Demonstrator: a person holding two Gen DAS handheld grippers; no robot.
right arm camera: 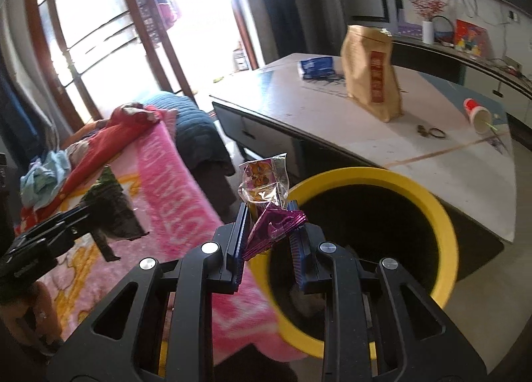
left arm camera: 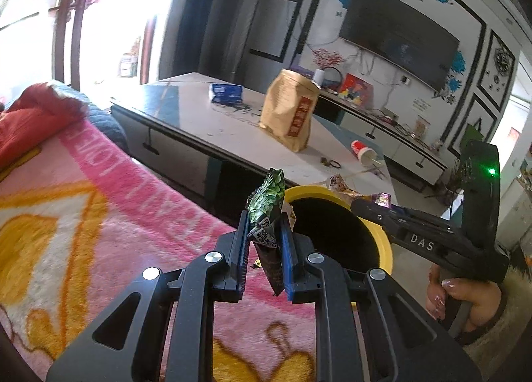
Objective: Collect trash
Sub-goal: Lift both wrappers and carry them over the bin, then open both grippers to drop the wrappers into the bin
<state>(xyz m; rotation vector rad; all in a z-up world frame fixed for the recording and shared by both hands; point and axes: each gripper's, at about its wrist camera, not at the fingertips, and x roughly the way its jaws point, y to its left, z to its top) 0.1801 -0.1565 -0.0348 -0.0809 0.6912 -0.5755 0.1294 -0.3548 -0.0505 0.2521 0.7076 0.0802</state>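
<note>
My left gripper is shut on a green snack wrapper, which stands up between the blue pads just left of the yellow bin. In the right wrist view my right gripper is shut on a purple and clear wrapper, held over the near left rim of the yellow bin, whose inside is dark. The right gripper also shows in the left wrist view over the bin's far rim. The left gripper with its green wrapper appears at the left of the right wrist view.
A low white table behind the bin carries a brown paper bag, a blue packet and a tipped red and white cup. A pink blanket covers the sofa at left. A person's hand grips the right tool.
</note>
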